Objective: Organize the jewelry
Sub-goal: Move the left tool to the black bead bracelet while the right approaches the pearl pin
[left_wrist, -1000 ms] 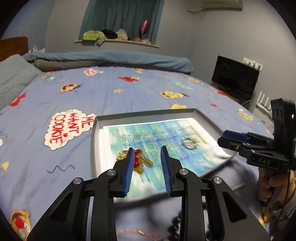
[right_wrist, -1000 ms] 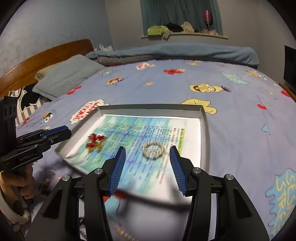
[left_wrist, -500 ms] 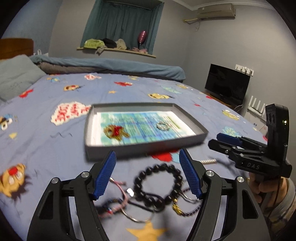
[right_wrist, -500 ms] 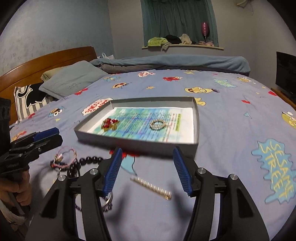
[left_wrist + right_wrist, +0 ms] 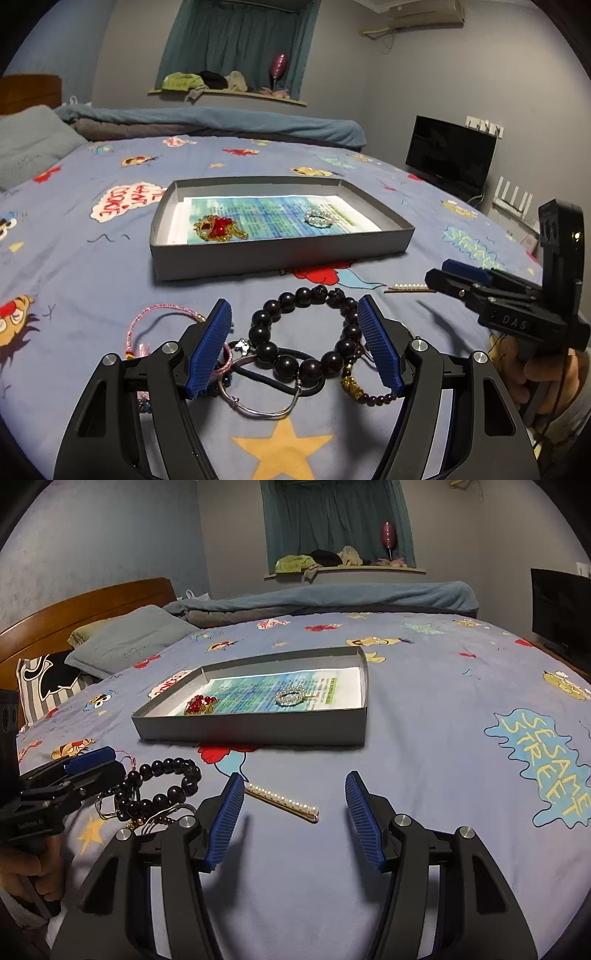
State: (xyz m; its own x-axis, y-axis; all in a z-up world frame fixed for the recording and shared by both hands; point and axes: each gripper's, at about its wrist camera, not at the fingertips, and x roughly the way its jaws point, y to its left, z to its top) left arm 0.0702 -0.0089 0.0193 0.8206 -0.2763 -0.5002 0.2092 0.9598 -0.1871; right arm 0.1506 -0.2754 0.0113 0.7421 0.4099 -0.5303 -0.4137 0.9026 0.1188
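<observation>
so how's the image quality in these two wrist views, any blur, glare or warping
Left wrist view: sharp, dim room; the printed paper lining the shallow grey cardboard tray glares bright white at its edges; fisheye curves the bed and darkens the corners. Right wrist view: also sharp; the open right gripper casts a soft shadow on the blue cartoon bedsheet, beside the gold pearl-lined hair clip; same curved edges.

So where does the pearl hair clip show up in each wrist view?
Left wrist: pearl hair clip lies right of centre on the bedspread, just before the right gripper.
Right wrist: lower centre, between that gripper's fingers.
Shared landmark: grey tray, beyond the clip.
</observation>
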